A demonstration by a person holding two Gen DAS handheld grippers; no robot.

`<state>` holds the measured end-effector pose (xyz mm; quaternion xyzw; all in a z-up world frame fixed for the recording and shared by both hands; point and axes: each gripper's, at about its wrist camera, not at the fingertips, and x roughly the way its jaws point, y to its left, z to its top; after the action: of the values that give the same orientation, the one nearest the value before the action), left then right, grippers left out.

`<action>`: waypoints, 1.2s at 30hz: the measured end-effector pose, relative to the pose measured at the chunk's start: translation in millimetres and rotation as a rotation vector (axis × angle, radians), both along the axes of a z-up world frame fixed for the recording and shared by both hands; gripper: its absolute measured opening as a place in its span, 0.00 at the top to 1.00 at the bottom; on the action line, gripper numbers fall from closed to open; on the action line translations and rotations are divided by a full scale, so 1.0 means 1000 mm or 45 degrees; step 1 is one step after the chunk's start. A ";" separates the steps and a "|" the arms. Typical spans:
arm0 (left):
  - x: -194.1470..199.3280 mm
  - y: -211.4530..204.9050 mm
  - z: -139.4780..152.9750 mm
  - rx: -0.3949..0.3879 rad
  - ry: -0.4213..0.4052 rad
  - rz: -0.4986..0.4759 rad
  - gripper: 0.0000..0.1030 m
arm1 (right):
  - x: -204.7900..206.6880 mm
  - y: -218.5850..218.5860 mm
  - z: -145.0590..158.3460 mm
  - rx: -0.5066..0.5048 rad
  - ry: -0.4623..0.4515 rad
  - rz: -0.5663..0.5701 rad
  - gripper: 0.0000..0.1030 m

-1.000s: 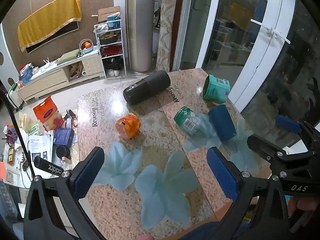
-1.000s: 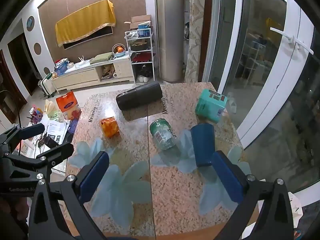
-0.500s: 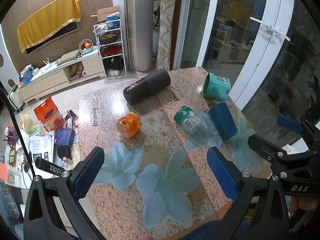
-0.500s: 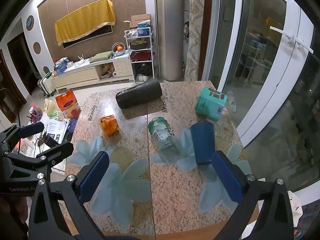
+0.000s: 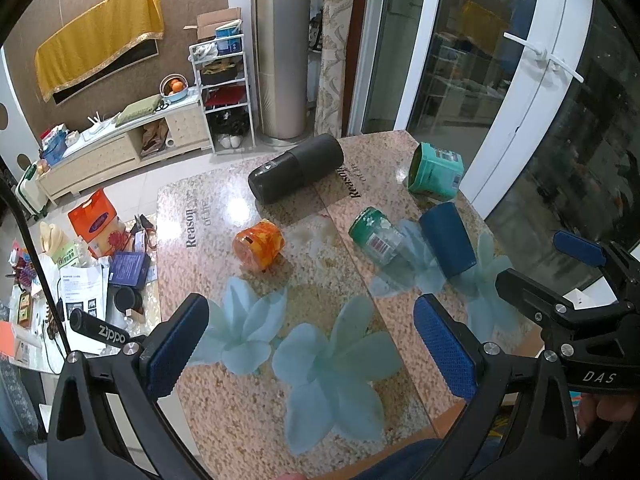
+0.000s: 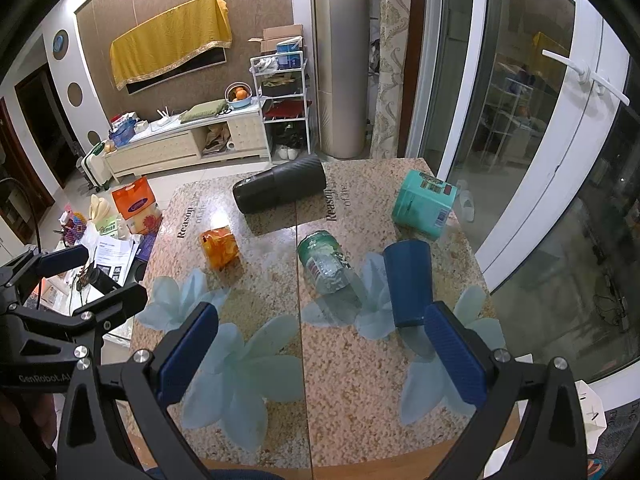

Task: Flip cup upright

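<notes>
Approach step: both hand-held grippers, left (image 5: 310, 344) and right (image 6: 320, 350), wide open, empty. Next: reach blue cup (image 6: 409, 282) lying near surface's (image 6: 352, 380) right edge.

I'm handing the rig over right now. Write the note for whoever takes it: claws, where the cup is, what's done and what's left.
Left claw: open, empty, held above the near part of the table.
Right claw: open, empty, also above the near edge, with its right finger closest to the cup.
Blue cup: lying on its side on the right part of the table, beside the clear bottle with the green cap. Which end is its mouth is hard to tell.
Done: nothing yet; the cup is untouched.
Left: grip the cup, probably with the right claw, stand it upright and release.
</notes>
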<state>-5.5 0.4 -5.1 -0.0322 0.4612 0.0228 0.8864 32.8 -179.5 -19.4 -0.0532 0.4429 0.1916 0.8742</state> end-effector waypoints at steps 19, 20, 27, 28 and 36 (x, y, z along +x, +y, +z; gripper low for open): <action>0.008 0.004 -0.003 0.002 0.030 -0.044 0.00 | 0.000 0.008 -0.004 0.015 0.035 0.017 0.00; 0.010 0.005 -0.003 0.008 0.035 -0.059 0.00 | 0.002 0.008 -0.004 0.022 0.039 0.020 0.00; 0.033 0.011 -0.004 0.100 0.085 -0.112 0.00 | 0.016 0.011 -0.010 0.032 0.082 0.044 0.00; 0.036 0.013 -0.004 0.103 0.088 -0.118 0.00 | 0.019 0.010 -0.010 0.034 0.091 0.049 0.00; 0.072 0.029 -0.016 0.091 0.188 -0.181 0.00 | 0.043 0.014 -0.020 0.012 0.151 0.099 0.00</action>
<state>66.9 29.7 -21.3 0.0340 0.5254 -0.0213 0.8499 76.3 -165.0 -39.3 -0.0547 0.4907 0.2304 0.8385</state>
